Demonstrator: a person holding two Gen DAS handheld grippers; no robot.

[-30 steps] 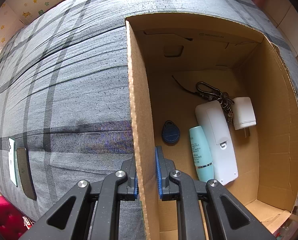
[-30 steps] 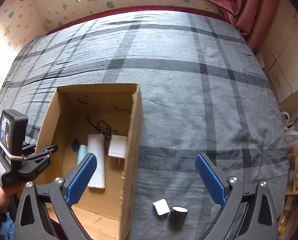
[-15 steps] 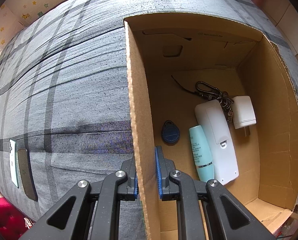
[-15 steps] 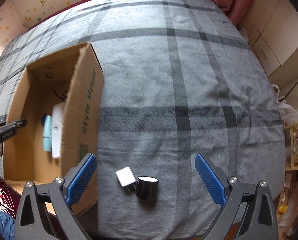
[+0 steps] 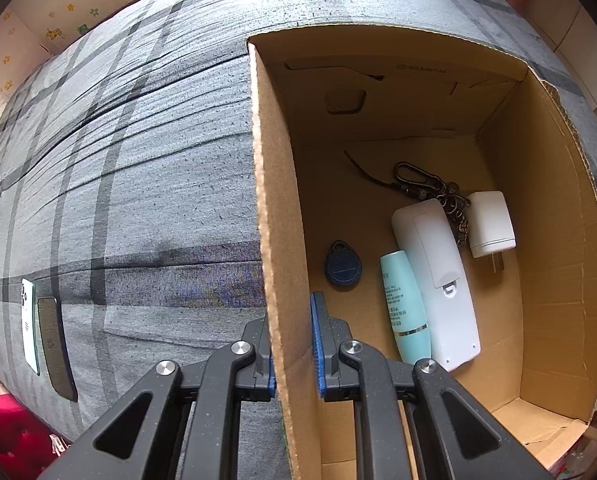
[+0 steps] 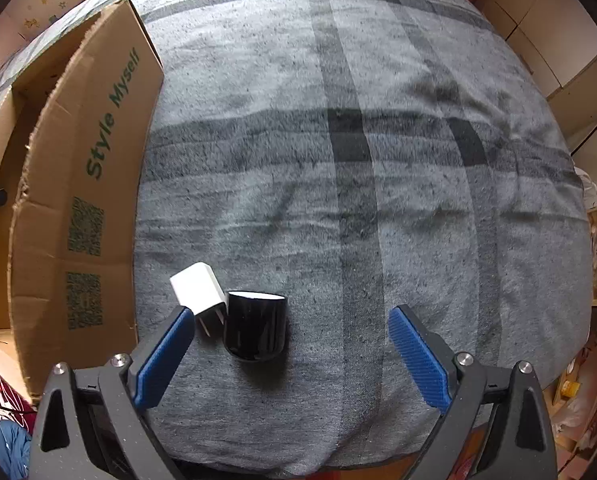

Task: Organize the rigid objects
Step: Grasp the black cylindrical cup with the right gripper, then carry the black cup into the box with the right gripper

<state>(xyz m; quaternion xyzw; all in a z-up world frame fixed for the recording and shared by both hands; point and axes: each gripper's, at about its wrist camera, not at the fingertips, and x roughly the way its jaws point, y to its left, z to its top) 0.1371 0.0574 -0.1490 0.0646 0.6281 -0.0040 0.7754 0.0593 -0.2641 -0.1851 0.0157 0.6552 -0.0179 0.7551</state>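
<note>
Two loose items left outside the open brown cardboard box (image 6: 78, 184): a glossy black cylindrical cap or cup (image 6: 255, 326) and a small white cube wall charger (image 6: 196, 289), touching each other on the grey plaid bedcover (image 6: 358, 160), just beside the box's printed outer wall.

Inside the box: blue teardrop key fob (image 5: 343, 266), pale teal cosmetic tube (image 5: 404, 306), long white plastic remote-like unit (image 5: 436, 284), dark metal carabiner keychain (image 5: 416, 182), second white plug charger (image 5: 490, 224). Left gripper (image 5: 294, 344) is clenched on the box's near wall, steadying it. Right gripper (image 6: 290, 340) hangs released, jaws spread wide, pointing down over the black cylinder. Step in hand, as judged: picking up the next item. The next move calls for lowering so the pads straddle the cylinder alone, clear of the charger prongs, then closing.
</note>
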